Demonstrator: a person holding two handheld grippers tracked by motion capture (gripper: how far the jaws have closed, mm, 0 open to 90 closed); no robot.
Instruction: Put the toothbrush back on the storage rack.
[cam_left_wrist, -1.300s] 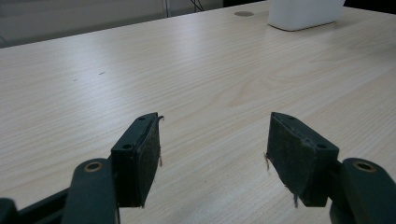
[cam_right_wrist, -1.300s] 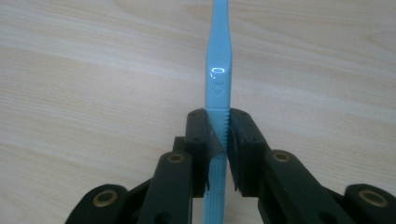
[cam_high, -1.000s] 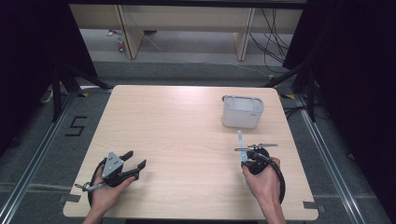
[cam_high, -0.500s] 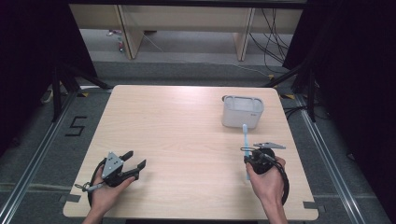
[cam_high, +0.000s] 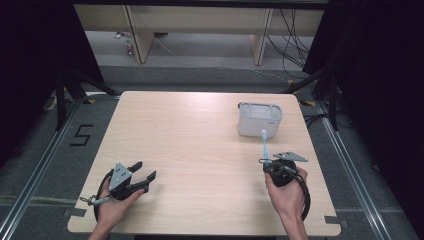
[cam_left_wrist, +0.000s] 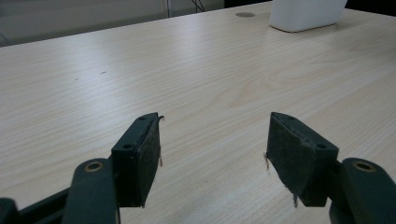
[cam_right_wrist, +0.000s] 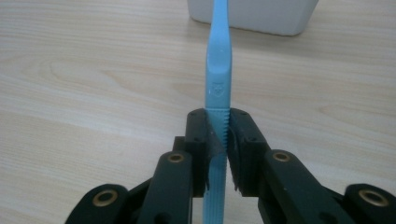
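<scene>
- Against the frame a second back: the right gripper (cam_high: 267, 161) sits a little nearer the white container (cam_high: 259, 119), and the blue stick it carries now points up the table with its far tip close to the container's near wall. Earlier the stick's tip stood further short of that wall.
- Half a second back the pose already looked much as it does at present; little change since.
- The left gripper (cam_high: 145, 171) lies where it was, near the table's front left corner, held in the person's left hand (cam_high: 112, 210).
- Right gripper fingers: clamped narrow on a light blue plastic knife (cam_right_wrist: 218, 60). The serrated edge shows right between the pads (cam_right_wrist: 198, 135); the smooth handle end runs out ahead of the fingertips toward the container.
- The knife looks flat, slim and pale blue, with a small embossed mark just ahead of the fingertips. It stands edge-on in the right gripper view, and more ribbed blue plastic shows behind the pads, toward the gripper body.
- From above, the knife (cam_high: 265, 146) juts forward from the fingertips, clear of the wooden table (cam_high: 190, 140); I cannot tell whether its tip touches the container.
- Left gripper fingers (cam_left_wrist: 140, 154): spread wide, nothing between them, bare tabletop ahead; the container (cam_left_wrist: 306, 14) sits far off beyond the right-hand finger.
- The right hand (cam_high: 287, 192) wraps the gripper body, cable looping beside the wrist.
</scene>
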